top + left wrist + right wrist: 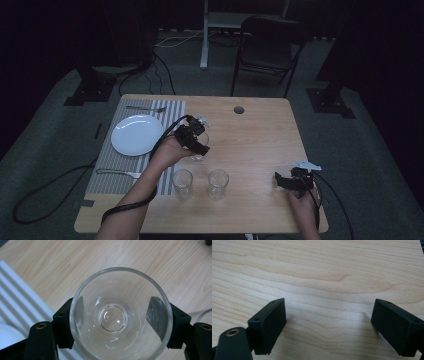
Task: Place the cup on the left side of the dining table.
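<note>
Here no brand, label or writing can be read on anything. The left hand-held gripper (pixel 117 322) is clamped on a clear drinking glass (pixel 121 315) — its two black jaws press the glass's sides from left and right, seen from above down into the empty glass. In the high view that glass (pixel 198 150) sits near the middle of the tabletop (pixel 260 135), just beside the striped placemat (pixel 132 160).

The right hand-held gripper (pixel 327 325) is released — jaws spread wide over bare wood with nothing between them; it rests near the tabletop's right edge, toward the near corner (pixel 295 181).

Two more glasses (pixel 182 184) (pixel 218 183) stand side by side near the near edge, apart from each other. On the placement lie a white plate (pixel 136 134), a fork (pixel 146 108) toward the far edge and another piece of cutlery (pixel 119 173) toward the near edge. A round hole (pixel 239 109) marks the far edge. Behind the table stands a dark chair (pixel 267 47).
</note>
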A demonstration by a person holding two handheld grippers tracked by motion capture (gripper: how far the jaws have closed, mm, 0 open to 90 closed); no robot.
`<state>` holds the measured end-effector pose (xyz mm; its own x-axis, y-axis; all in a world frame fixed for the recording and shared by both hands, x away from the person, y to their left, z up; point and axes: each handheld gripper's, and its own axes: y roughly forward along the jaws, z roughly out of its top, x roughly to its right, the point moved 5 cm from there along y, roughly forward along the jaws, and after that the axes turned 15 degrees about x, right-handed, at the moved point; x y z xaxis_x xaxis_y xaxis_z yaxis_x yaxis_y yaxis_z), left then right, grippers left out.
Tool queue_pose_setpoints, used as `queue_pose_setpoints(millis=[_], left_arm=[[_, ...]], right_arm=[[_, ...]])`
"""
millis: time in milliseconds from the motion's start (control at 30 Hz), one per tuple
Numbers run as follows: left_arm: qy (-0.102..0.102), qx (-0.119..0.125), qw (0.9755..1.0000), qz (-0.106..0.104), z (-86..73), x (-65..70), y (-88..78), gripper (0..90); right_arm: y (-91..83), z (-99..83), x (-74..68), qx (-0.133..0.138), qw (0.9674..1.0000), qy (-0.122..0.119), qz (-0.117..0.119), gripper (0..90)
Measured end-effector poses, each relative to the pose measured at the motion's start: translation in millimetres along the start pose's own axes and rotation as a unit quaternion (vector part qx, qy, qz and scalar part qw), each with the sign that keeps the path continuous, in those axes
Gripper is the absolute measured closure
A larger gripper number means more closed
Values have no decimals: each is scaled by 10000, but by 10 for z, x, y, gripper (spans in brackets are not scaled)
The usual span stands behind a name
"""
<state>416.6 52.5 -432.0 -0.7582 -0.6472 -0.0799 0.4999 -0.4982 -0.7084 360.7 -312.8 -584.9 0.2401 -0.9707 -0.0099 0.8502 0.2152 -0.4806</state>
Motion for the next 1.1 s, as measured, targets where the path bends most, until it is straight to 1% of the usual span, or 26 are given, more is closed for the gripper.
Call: queue_pose_setpoints(millis=[33,67,100,233,267,300,367,400,467,533,600,667,700,833,967,1067,1100], left_arm=[[-45,9,10000,45,-36,-41,-17,287],[-45,9,10000,45,-36,-41,-17,287],[-91,-50,9999,137,-104,-115,-50,287],[-170,-124,9994,263,-224,-229,-116,287],[-222,-128,9992,306,-256,-257,-129,287],[-227,-144,9991,323,-289,-287,-145,287],[-346,-135,9988,317,-355,-344,-178,287],[-421,-125,9984,350,-387,-373,-194,287],[-426,-184,9981,414,-455,-415,-215,287],[-447,-238,9974,506,-519,-463,-239,287],[-525,-239,9967,574,-578,-511,-264,287],[-591,-223,9961,613,-640,-550,-282,287],[-621,-265,9959,595,-679,-566,-280,287],[-760,-382,9939,700,-826,-635,-272,287],[-830,-406,9919,869,-922,-712,-297,287],[-858,-458,9913,882,-980,-759,-310,287],[-867,-518,9914,838,-1000,-765,-308,288]], right_arm=[[0,0,0,0,10000,0,1,123],[0,0,0,0,10000,0,1,123],[-1,0,-2,-6,10000,11,-1,123],[-1,0,-3,-6,10000,20,-1,124],[-1,-1,-2,-8,10000,13,0,123],[-1,-1,-2,-8,10000,13,-1,123],[-1,-1,-2,-8,10000,12,-1,123],[-1,-1,-2,-7,10000,12,0,123],[-1,-1,-2,-8,10000,12,-1,124],[-1,-1,-2,-8,10000,12,-1,123],[-1,-1,-2,-9,10000,12,-1,123],[-1,-1,-2,-9,10000,12,-1,123],[-1,-1,-2,-8,10000,13,-1,123],[-1,-1,-2,-9,10000,12,0,123],[-1,-1,-2,-9,10000,11,0,124],[-1,-1,-2,-10,10000,10,-1,123],[-1,-1,-2,-10,10000,11,-1,123]])
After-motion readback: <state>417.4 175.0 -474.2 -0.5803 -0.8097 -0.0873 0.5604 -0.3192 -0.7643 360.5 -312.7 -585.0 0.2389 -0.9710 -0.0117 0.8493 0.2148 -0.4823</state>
